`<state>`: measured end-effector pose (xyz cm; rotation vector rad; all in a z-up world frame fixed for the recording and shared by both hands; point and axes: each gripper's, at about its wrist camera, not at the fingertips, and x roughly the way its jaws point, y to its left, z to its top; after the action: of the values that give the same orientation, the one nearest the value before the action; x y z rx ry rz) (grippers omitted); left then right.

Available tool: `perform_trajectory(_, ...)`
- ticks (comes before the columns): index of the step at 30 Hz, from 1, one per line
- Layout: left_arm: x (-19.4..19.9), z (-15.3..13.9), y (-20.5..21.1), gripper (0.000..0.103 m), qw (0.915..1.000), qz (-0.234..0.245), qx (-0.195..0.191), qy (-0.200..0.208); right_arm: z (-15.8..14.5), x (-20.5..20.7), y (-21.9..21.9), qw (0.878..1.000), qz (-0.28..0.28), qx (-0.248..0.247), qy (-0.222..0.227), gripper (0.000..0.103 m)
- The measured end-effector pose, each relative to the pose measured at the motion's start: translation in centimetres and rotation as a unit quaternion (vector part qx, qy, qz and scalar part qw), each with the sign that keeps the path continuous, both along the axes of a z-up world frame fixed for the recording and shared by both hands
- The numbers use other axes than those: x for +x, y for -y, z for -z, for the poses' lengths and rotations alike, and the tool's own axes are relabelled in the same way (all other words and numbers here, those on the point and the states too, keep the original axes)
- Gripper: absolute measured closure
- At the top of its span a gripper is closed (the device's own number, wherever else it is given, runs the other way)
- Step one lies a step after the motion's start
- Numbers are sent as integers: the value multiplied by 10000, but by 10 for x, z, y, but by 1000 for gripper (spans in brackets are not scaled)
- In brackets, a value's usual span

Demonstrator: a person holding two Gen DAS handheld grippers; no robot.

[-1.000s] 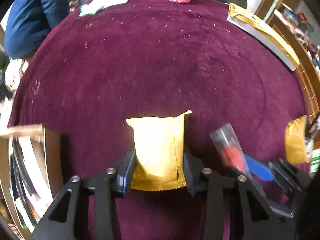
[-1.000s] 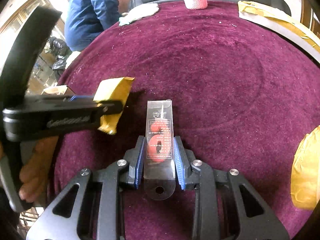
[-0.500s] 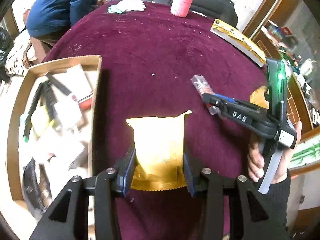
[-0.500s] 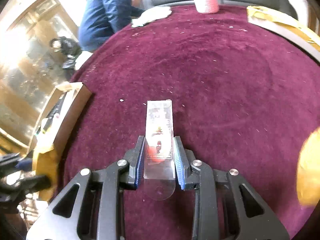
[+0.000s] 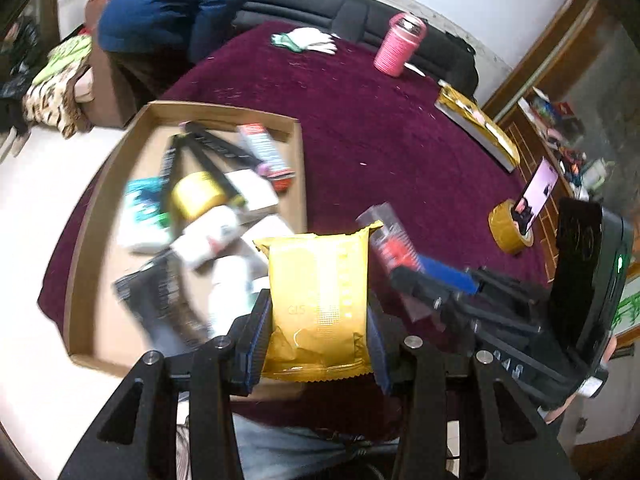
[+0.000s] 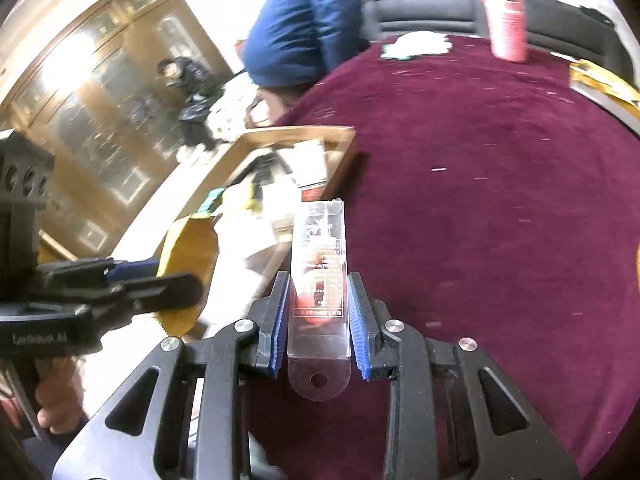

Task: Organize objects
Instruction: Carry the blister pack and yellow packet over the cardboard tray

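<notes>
My left gripper (image 5: 318, 344) is shut on a yellow foil packet (image 5: 318, 296), held upright above the near edge of the maroon round table. In the right wrist view the same packet (image 6: 188, 256) shows at the left in that gripper (image 6: 160, 280). My right gripper (image 6: 318, 316) is shut on a clear plastic blister pack (image 6: 320, 272) with a red item inside; the left wrist view shows that pack (image 5: 390, 240) just right of the packet, in the right gripper (image 5: 408, 268). A cardboard box (image 5: 300, 168) holding several mixed items lies left of both grippers.
On the maroon table (image 5: 380, 140) stand a pink bottle (image 5: 398, 46), white gloves (image 5: 308, 40), a gold-wrapped flat package (image 5: 480, 128), and a roll of brown tape (image 5: 510, 230) with a phone (image 5: 538, 190) propped in it. A person in a blue jacket (image 5: 180, 4) sits at the far side.
Both grippers have lifted and swung left with their loads. The cardboard box has come into view under and beside them; the right gripper now sits close beside the left.
</notes>
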<state>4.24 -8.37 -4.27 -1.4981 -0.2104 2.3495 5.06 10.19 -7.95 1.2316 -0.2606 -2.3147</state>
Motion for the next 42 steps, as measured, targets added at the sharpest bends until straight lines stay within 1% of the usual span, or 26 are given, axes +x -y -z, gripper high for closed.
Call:
perform_trajectory(1, 3, -2, 18, 60, 9999, -138, 90, 41, -2, 3, 13, 9998, -200, -30, 4, 75)
perform_trajectory(4, 1, -3, 55, 60, 9987, -482, 178, 59, -4, 14, 49, 9978, -658, 18, -15, 75)
perform_trajectory(7, -3, -1, 84, 60, 9965, -812, 180, 53, 1, 17, 82, 9947, -1018, 118, 101, 75)
perform_trajectory(10, -9, 2, 105, 60, 9941, -1055, 232, 80, 5, 17, 105, 9922, -1226, 166, 160, 75)
perform_trajectory(13, -15, 6, 118, 60, 9926, -1185, 249, 100, 5, 19, 125, 9897, -1394, 288, 151, 75)
perform_trajectory(17, -19, 10, 129, 60, 9909, -1296, 329, 132, 9, 12, 150, 9876, -1509, 365, 216, 75)
perform_trajectory(20, -23, 16, 135, 60, 9901, -1361, 318, 155, 16, 1, 165, 9879, -1467, 455, 198, 75)
perform_trajectory(23, -28, 23, 138, 60, 9898, -1370, 317, 234, 24, -14, 170, 9888, -1389, 389, 372, 75)
perform_trajectory(24, -30, 25, 138, 60, 9898, -1366, 316, 257, 22, -16, 166, 9900, -1305, 347, 405, 75)
perform_trajectory(26, -34, 30, 137, 60, 9901, -1330, 320, 308, 14, -14, 153, 9922, -1163, 323, 298, 75)
perform_trajectory(28, -39, 34, 134, 60, 9906, -1285, 282, 365, 11, -16, 144, 9936, -1015, 337, 368, 75)
perform_trajectory(31, -44, 37, 129, 60, 9917, -1213, 259, 350, 12, -14, 135, 9943, -847, 567, 319, 75)
perform_trajectory(34, -51, 43, 127, 60, 9915, -1211, 191, 426, 12, -17, 126, 9957, -682, 528, 331, 75)
perform_trajectory(36, -55, 46, 127, 60, 9914, -1217, 148, 461, 12, -21, 124, 9961, -535, 658, 263, 75)
perform_trajectory(38, -57, 49, 127, 60, 9917, -1201, 48, 462, 15, -27, 127, 9960, -547, 624, 344, 75)
perform_trajectory(42, -62, 59, 130, 60, 9909, -1218, 44, 576, 17, -22, 145, 9941, -844, 552, 405, 75)
